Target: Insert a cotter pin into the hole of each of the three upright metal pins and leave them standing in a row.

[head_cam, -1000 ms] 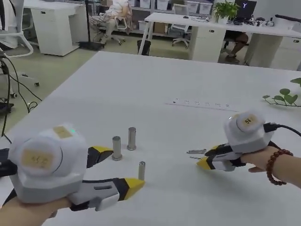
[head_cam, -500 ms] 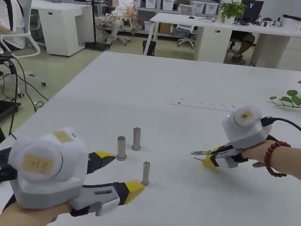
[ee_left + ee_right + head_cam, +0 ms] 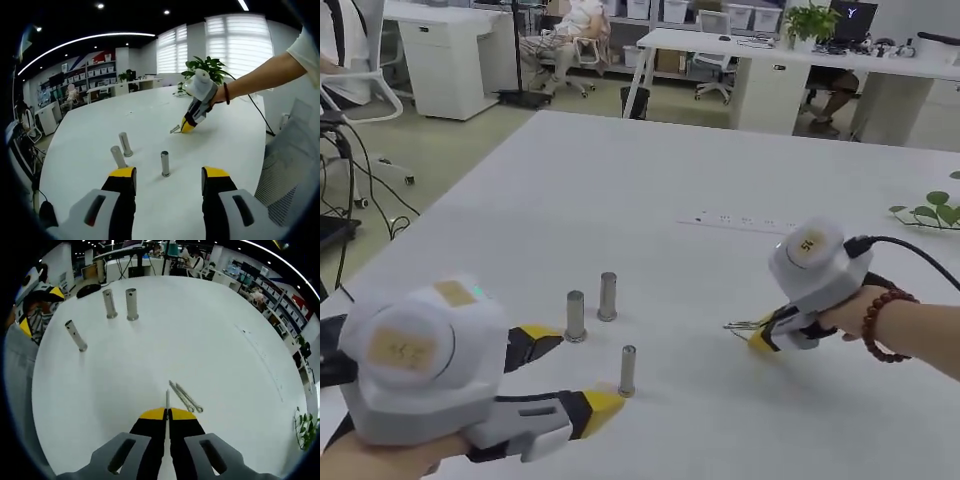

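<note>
Three upright metal pins stand on the white table: one near pin (image 3: 628, 371) and two farther ones (image 3: 575, 316) (image 3: 608, 297). My left gripper (image 3: 570, 372) is open, and the near pin (image 3: 165, 164) stands just ahead of the gap between its yellow jaws (image 3: 168, 176). My right gripper (image 3: 760, 340) is at the right, shut on a cotter pin (image 3: 167, 399) that sticks out forward from its jaw tips (image 3: 167, 412). Two more cotter pins (image 3: 186, 397) lie on the table just beside it. The three metal pins (image 3: 76, 336) (image 3: 109, 304) (image 3: 131, 304) are far off to its left.
A white power strip (image 3: 745, 221) lies on the table beyond the right gripper. A plant's leaves (image 3: 930, 213) reach in at the right edge. Desks, chairs and seated people are in the room behind the table.
The right gripper has shifted a little to the left and tilted more steeply over the cotter pins. The left gripper has barely moved; the camera has shifted slightly.
</note>
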Demonstrator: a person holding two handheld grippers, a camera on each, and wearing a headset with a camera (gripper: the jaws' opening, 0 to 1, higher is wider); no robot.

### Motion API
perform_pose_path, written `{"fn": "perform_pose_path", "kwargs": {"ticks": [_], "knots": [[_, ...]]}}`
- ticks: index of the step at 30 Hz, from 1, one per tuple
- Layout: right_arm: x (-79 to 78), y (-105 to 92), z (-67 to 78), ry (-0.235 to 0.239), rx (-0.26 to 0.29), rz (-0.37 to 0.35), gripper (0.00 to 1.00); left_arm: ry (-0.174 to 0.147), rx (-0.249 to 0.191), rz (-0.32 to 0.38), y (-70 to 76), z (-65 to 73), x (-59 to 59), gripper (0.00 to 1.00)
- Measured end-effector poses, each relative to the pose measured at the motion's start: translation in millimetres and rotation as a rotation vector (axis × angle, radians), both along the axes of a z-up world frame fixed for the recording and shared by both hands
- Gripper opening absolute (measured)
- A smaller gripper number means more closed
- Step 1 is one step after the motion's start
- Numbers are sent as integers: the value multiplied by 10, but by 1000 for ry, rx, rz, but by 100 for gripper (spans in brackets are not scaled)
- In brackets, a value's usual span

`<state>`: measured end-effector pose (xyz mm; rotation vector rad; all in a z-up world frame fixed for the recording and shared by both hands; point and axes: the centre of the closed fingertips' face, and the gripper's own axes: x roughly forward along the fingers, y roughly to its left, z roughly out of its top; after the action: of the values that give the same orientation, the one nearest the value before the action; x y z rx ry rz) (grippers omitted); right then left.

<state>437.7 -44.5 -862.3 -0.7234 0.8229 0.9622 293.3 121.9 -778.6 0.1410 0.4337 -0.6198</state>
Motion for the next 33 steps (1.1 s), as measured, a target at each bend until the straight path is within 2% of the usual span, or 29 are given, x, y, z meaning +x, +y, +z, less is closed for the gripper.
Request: {"fn": "perform_pose_path", "kwargs": {"ticks": [10,15,23,32,33], "knots": [[12,-15,-4,-18,-2,21,1,5,-7,-3,-8,-5,5,51],[-12,8,58,-48,13,50,1,8,-1,0,16,-4,12,51],[-119,86,214,-113,22,120,1,14,-29,5,27,32,43,49],[-351,263,484,-175,82,197,1,19,-64,-8,-39,91,76,46],[-382,296,531,-194,87,216,1,20,-63,-12,-51,97,73,45]]}}
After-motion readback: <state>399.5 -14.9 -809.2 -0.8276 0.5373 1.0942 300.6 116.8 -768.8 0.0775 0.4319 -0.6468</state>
